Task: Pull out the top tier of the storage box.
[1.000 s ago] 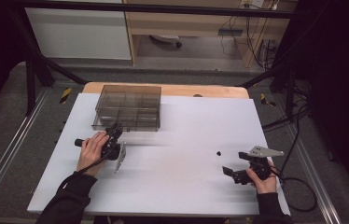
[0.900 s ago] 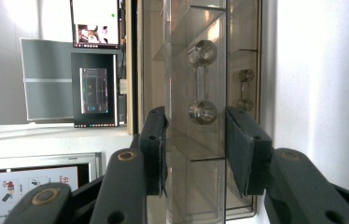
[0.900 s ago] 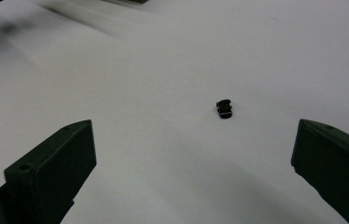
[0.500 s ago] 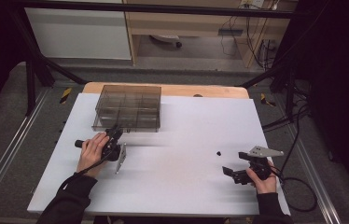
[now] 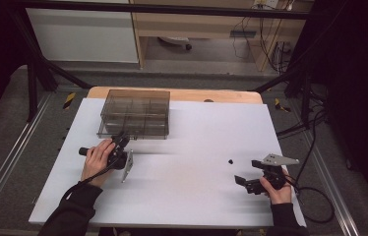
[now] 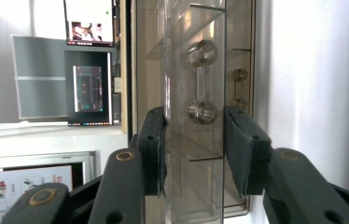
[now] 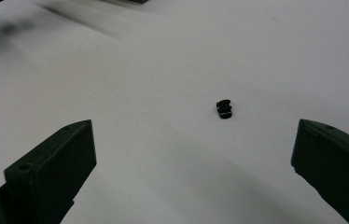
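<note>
A smoky clear plastic compartment box point(image 5: 134, 112) stands at the back left of the white table. My left gripper point(image 5: 121, 143) is turned on its side at the box's front edge. In the left gripper view its jaws point(image 6: 194, 126) sit on either side of the box's front panel point(image 6: 182, 56), pads against it, just below a clear bar handle point(image 6: 202, 81). My right gripper point(image 5: 249, 172) rests near the front right with its jaws wide apart and nothing between them point(image 7: 193, 154). A small black part point(image 7: 224, 109) lies on the table just beyond it, also seen in the high view point(image 5: 231, 161).
The white table top point(image 5: 192, 137) sits on a wooden board point(image 5: 211, 96). A cable point(image 5: 315, 196) trails off the right edge. Dark frame posts point(image 5: 34, 78) and floor rails surround the table. Monitors point(image 6: 88, 88) stand beyond the box.
</note>
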Demonstrator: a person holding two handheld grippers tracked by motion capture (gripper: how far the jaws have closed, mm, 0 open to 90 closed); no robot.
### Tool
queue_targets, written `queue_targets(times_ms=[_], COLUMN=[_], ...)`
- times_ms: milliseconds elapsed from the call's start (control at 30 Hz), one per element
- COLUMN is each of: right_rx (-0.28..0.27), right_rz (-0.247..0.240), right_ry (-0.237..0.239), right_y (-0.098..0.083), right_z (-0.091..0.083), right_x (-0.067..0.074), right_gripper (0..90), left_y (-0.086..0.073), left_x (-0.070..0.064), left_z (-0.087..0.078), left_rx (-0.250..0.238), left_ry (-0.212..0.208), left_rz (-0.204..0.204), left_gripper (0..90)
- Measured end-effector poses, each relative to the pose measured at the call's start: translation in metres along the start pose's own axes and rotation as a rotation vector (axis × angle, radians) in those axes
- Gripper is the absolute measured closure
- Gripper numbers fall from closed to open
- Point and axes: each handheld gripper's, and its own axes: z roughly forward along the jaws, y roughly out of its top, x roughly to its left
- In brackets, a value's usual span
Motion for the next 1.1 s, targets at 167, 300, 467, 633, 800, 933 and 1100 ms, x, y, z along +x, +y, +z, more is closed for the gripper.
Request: queue_targets(times_ms=[167, 300, 467, 633, 800, 933, 1100], right_rx=[0.0, 0.0, 0.0, -0.001, -0.004, -0.005, -0.005], right_rz=[0.002, 0.002, 0.002, 0.004, 0.002, 0.002, 0.002], right_ry=[0.001, 0.001, 0.002, 0.002, 0.001, 0.002, 0.001], right_y=[0.0, 0.0, 0.0, 0.0, 0.0, 0.001, 0.001], right_z=[0.0, 0.0, 0.0, -0.001, -0.001, -0.001, -0.001], right_x=[0.0, 0.0, 0.0, 0.0, 0.0, 0.0, 0.0], right_gripper=[0.7, 0.6, 0.7, 0.6, 0.7, 0.7, 0.6], left_y=[-0.001, -0.003, -0.003, -0.001, 0.0, 0.001, -0.001], left_x=[0.002, 0.004, 0.009, 0.012, 0.014, 0.016, 0.018], left_z=[0.001, 0.001, 0.0, -0.002, -0.002, -0.004, -0.009], left_rx=[0.001, -0.004, 0.0, -0.003, -0.001, 0.001, 0.018], left_ry=[-0.028, -0.05, -0.072, -0.098, -0.141, -0.169, -0.187], left_rz=[-0.032, -0.089, -0.13, -0.161, -0.22, -0.263, -0.351], left_gripper=[56.8, 51.1, 43.9, 36.8, 28.2, 24.1, 21.9])
